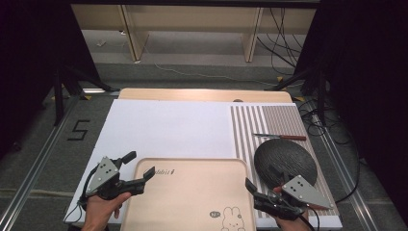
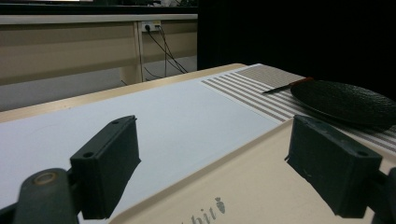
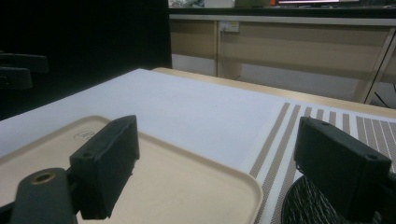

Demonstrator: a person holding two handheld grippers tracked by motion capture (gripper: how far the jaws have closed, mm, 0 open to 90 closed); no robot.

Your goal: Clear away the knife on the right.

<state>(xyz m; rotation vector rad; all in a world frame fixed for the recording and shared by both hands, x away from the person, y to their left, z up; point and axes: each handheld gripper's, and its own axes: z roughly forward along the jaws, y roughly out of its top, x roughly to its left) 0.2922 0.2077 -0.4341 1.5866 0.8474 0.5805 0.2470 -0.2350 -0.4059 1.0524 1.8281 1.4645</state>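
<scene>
Nearest the high camera, the beige tray (image 1: 192,192) lies between the two grippers, its flat inside bare except for a printed rabbit and a line of lettering. It is the largest thing within reach of either tool. The left gripper (image 1: 139,171) sits at the tray's left rim, its jaws spread wide with one just over the rim; in the left gripper view the tray's near corner (image 2: 243,186) runs under and between the open jaws, which press on nothing. The right gripper (image 1: 257,192) hangs at the tray's right rim, jaws likewise spread and holding nothing; in the right gripper view the tray's rounded corner (image 3: 187,186) lies between them and slightly to the camera's left.

Beyond both tools stretches a white sheet (image 1: 163,127) covering most of the table. A striped placemat (image 1: 269,120) lies ahead of the right gripper, beside the tray's right edge. On that mat, just beyond and outward of the right gripper, rests a dark round plate (image 1: 284,161), with nothing visible on it; part of its ribbed rim (image 3: 308,205) shows under the right gripper's outer jaw. Farther ahead of the plate, close to its far edge, lies a small knife (image 1: 280,137) with a reddish handle, flat on the mat.
</scene>
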